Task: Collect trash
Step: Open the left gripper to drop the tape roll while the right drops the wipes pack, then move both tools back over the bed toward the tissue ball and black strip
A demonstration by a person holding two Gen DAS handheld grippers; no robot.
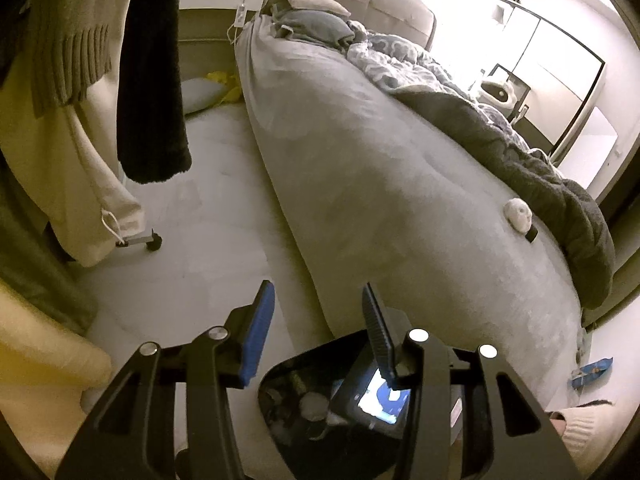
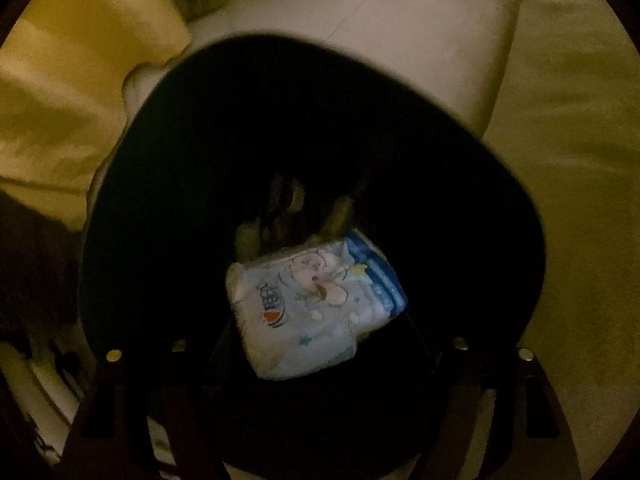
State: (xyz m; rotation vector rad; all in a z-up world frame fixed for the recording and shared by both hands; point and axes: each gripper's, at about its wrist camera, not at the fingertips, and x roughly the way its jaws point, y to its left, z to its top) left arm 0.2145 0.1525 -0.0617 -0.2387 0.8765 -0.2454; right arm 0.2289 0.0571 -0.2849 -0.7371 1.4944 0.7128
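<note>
The blue-and-white wrapper [image 2: 316, 304] lies inside the dark bin [image 2: 168, 184], seen straight down by the right wrist camera, among other dim scraps at the bottom. The right gripper [image 2: 320, 364] hangs over the mouth of the bin; its fingers are lost in shadow, so from the picture I cannot tell whether they are apart or together, and whether the wrapper is free of them or caught between them is not clear.

The left wrist view shows the same bin [image 1: 288, 392] on the floor beside the bed [image 1: 360, 184]. The left gripper [image 1: 320, 344] is above it with its jaws apart and nothing between them.

More rubbish is out in the room: a crumpled white wad [image 1: 519, 213] on the bed and a blue wrapper [image 1: 591, 372] on the floor at the bed's foot.

The risk, as I judge it, is a wrapper that clings to a pad and lifts out again, or the bin being knocked over by a careless withdrawal.
</note>
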